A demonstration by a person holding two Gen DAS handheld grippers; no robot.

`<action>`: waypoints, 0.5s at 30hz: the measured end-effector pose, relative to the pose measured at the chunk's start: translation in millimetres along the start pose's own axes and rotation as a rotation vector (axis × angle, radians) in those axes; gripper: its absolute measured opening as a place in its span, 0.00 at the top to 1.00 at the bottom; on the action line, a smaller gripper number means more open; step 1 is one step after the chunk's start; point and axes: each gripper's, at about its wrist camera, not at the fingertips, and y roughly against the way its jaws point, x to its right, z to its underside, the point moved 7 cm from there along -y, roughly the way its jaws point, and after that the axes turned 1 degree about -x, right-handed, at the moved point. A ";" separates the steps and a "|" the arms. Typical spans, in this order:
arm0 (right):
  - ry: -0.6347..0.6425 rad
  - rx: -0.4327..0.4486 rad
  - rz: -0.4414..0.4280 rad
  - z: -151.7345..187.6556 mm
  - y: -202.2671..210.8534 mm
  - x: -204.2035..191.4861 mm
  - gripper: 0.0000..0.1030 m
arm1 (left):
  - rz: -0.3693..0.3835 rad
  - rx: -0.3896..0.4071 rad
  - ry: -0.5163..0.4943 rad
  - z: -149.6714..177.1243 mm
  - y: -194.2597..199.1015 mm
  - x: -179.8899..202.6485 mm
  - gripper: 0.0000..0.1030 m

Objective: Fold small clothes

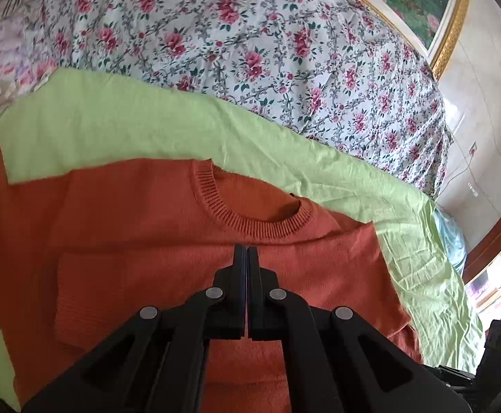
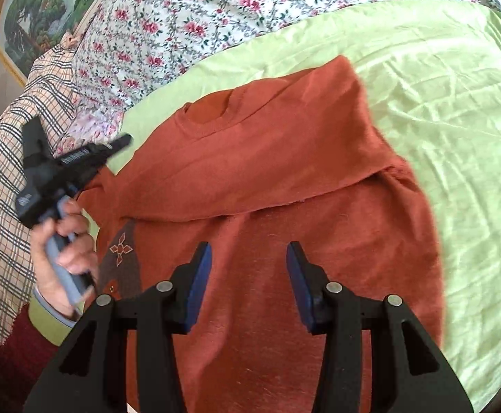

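An orange knit sweater [image 1: 154, 213] lies on a light green cloth [image 1: 119, 120], its ribbed collar [image 1: 250, 213] facing away. My left gripper [image 1: 246, 251] is shut and empty, hovering above the sweater's chest just below the collar. In the right wrist view the sweater [image 2: 267, 179] has one sleeve [image 2: 319, 110] folded across the body. My right gripper [image 2: 248, 258] is open and empty above the sweater's lower body. The left gripper [image 2: 123, 140] shows at the left of that view, held in a hand beside the sweater's edge.
A floral bedsheet [image 1: 250, 34] covers the bed beyond the green cloth [image 2: 439, 103]. A plaid fabric [image 2: 16, 158] lies at the left. A framed painting [image 1: 432, 3] leans at the bed's far side. A blue cloth [image 1: 453, 237] hangs past the right edge.
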 end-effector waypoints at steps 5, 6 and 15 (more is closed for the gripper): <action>-0.015 -0.013 0.004 3.4 -3.2 8.7 0.55 | -0.069 0.076 0.154 -5.9 49.1 -78.2 0.46; -0.018 -0.018 0.002 3.7 -5.3 8.9 0.55 | -0.103 0.101 0.188 -8.1 61.7 -99.3 0.43; 0.000 -0.082 -0.041 14.8 -40.0 -16.0 0.55 | -0.275 0.247 0.706 -3.0 148.3 -339.2 0.35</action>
